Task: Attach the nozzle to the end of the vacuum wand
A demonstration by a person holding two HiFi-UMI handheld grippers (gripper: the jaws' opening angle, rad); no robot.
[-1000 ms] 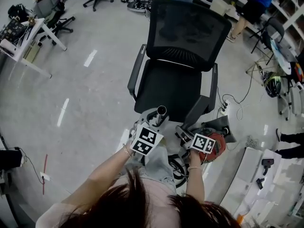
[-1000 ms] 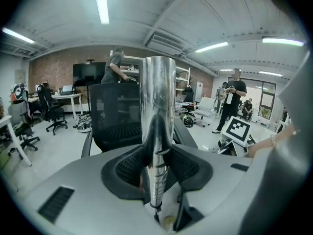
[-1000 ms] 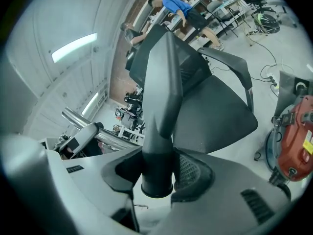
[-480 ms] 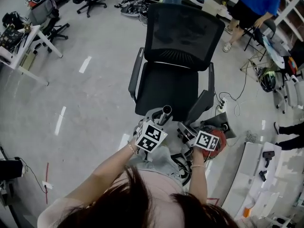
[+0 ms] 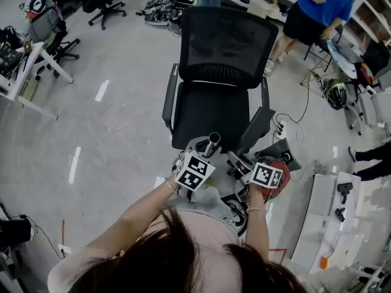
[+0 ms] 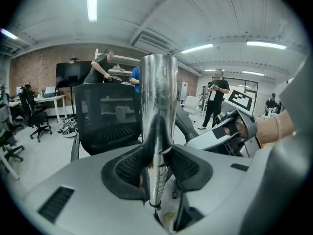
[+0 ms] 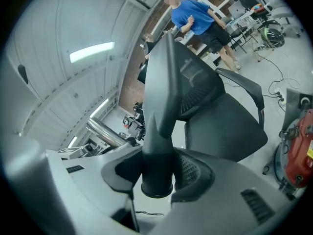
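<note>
A shiny chrome vacuum wand (image 6: 157, 106) stands upright between the pads of my left gripper (image 6: 157, 168), which is shut on it. In the head view the wand's open end (image 5: 211, 139) points up and away just beyond my left gripper (image 5: 201, 155). My right gripper (image 7: 157, 173) is shut on a dark grey tapered nozzle (image 7: 164, 102), whose round end faces the camera. From the head the nozzle (image 5: 236, 161) lies a short gap right of the wand, held by my right gripper (image 5: 243, 166). The two parts are apart.
A black mesh office chair (image 5: 214, 96) stands directly ahead. The red vacuum body (image 5: 280, 187) with hose and cables lies on the floor at the right. A person in blue (image 5: 317, 8) stands at the back right. Desks and chairs line the far left.
Both grippers keep their holds, and the gap between wand and nozzle looks the same. The head view has drifted, so the chair sits a little higher and to the left.
</note>
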